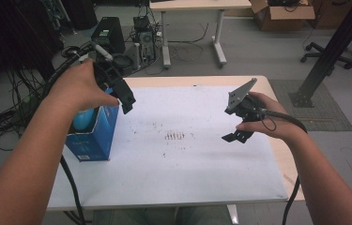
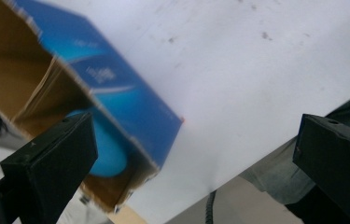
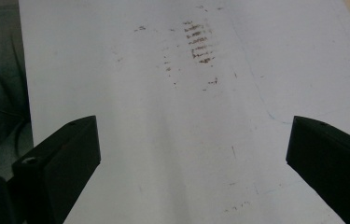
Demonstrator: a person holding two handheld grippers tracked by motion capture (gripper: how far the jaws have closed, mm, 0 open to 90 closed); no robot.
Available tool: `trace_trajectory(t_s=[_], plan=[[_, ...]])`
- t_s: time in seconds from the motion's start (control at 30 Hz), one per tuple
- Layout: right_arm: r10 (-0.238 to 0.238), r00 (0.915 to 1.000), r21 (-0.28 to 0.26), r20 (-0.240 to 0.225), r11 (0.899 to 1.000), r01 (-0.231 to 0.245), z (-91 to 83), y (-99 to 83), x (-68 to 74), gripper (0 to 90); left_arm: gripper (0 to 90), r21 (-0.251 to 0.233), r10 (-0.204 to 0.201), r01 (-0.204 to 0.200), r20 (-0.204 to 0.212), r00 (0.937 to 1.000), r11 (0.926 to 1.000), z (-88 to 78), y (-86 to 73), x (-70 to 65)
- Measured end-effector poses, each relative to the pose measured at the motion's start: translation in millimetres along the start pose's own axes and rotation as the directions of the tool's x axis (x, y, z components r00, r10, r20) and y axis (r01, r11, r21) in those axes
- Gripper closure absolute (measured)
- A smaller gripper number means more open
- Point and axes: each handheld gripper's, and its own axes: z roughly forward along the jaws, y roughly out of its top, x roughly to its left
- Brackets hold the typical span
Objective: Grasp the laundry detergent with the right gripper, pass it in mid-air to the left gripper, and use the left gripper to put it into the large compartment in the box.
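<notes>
A blue cardboard box (image 1: 94, 136) stands open-topped at the table's left edge, with a light blue rounded object (image 1: 82, 119) inside it. The left gripper view looks down into the box (image 2: 130, 112) and onto that blue object (image 2: 109, 149) on its brown inside. My left gripper (image 1: 127, 105) hangs just above and right of the box top, jaws wide apart with nothing between them (image 2: 196, 158). My right gripper (image 1: 237, 137) hovers over the right half of the white sheet (image 1: 187, 150), open and empty (image 3: 193, 158).
The white sheet (image 3: 163, 116) has brown smudge marks (image 1: 174, 136) near its middle. Beyond the table stand a second desk (image 1: 192, 28), computer towers (image 1: 108, 33), cables on the floor and a cardboard carton (image 1: 281, 14). A black post (image 1: 328, 51) rises at the right.
</notes>
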Motion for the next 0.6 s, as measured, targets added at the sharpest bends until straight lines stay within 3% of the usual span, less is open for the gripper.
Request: trace_trajectory(t_s=[0.1, 0.13, 0.17, 0.2, 0.23, 0.3, 0.43, 0.47, 0.53, 0.6], plan=[[-0.017, 0.9998, 0.016, 0.006, 1.0, 0.017, -2.1, 1.1, 1.0, 3.2, 0.2, -0.002, 0.064, -0.064, 0.009, 0.9979, 0.9979, 2.7, 5.0, -11.0], [-0.017, 0.9998, 0.024, 0.009, 1.0, 0.017, -2.8, 2.1, 1.8, 3.3, 0.2, -0.01, 0.111, -0.111, 0.013, 0.9937, 0.9938, 5.3, 7.7, -18.2], [-0.017, 0.9998, 0.024, 0.009, 1.0, 0.017, -2.8, 2.1, 1.8, 3.3, 0.2, -0.01, 0.111, -0.111, 0.013, 0.9937, 0.9938, 5.3, 7.7, -18.2], [-0.02, 0.9998, 0.033, 0.007, 0.999, 0.02, -3.6, 3.2, 2.1, 3.3, 0.2, -0.012, 0.157, -0.156, 0.025, 0.9874, 0.9876, 7.5, 9.7, -23.9], [-0.02, 0.9998, 0.033, 0.007, 0.999, 0.02, -3.6, 3.2, 2.1, 3.3, 0.2, -0.012, 0.157, -0.156, 0.025, 0.9874, 0.9876, 7.5, 9.7, -23.9], [-0.022, 0.9997, 0.041, 0.004, 0.999, 0.022, -3.8, 4.2, 2.2, 3.2, 0.2, -0.019, 0.209, -0.209, 0.023, 0.9775, 0.9777, 9.3, 10.8, -30.1], [-0.042, 0.9988, 0.049, -0.025, 0.998, 0.043, -3.0, 5.1, 2.1, 3.3, 0.2, -0.04, 0.299, -0.297, 0.035, 0.9537, 0.9539, 13.4, 11.8, -41.8], [-0.037, 0.9989, 0.06, -0.03, 0.997, 0.038, -2.2, 4.9, 1.9, 3.4, 0.2, -0.042, 0.323, -0.322, 0.037, 0.9457, 0.946, 15.0, 11.6, -45.0], [-0.037, 0.9988, 0.072, -0.031, 0.997, 0.039, -0.4, 4.3, 0.7, 3.2, 0.2, -0.042, 0.389, -0.388, 0.035, 0.9204, 0.9207, 18.5, 11.0, -52.4], [-0.035, 0.9988, 0.08, -0.035, 0.996, 0.038, 0.7, 3.7, 0.6, 3.3, 0.2, -0.04, 0.417, -0.415, 0.047, 0.9079, 0.9089, 21.7, 10.4, -56.6]])
